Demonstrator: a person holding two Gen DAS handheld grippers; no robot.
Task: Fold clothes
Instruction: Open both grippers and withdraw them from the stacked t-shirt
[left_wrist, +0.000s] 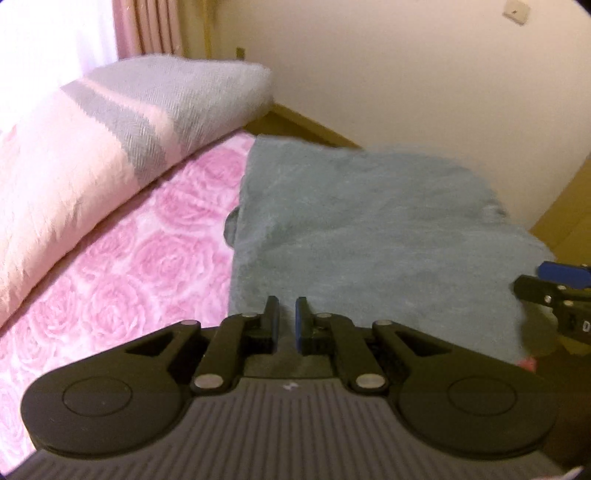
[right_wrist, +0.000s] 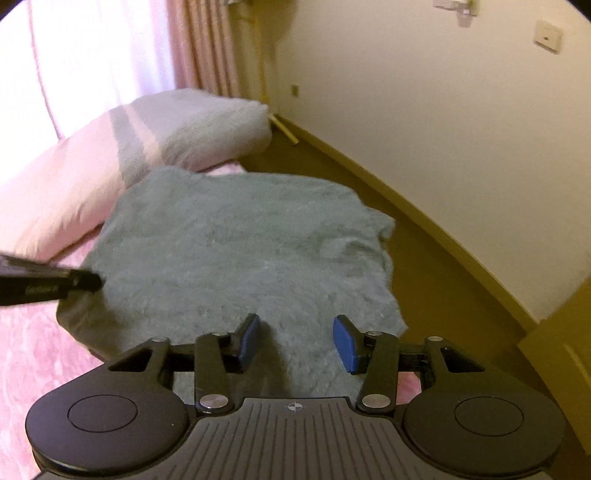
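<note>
A fuzzy grey-green garment (left_wrist: 369, 229) lies spread flat on the pink rose-patterned bedspread (left_wrist: 155, 258), reaching the bed's right edge. My left gripper (left_wrist: 287, 317) hovers over the garment's near left part, its blue pads almost together with nothing between them. My right gripper (right_wrist: 295, 339) stands open above the garment (right_wrist: 240, 240) near its front edge, and its pads (right_wrist: 347, 343) press on nothing. Each gripper shows in the other's view: the right gripper (left_wrist: 554, 284) at the right edge, the left gripper (right_wrist: 74, 282) at the left edge.
A thick pink and grey folded quilt (left_wrist: 110, 125) lies along the far left side of the bed. Beyond the bed's right edge are the wooden floor (right_wrist: 424, 280), a cream wall (right_wrist: 424, 110) and pink curtains (right_wrist: 207, 44).
</note>
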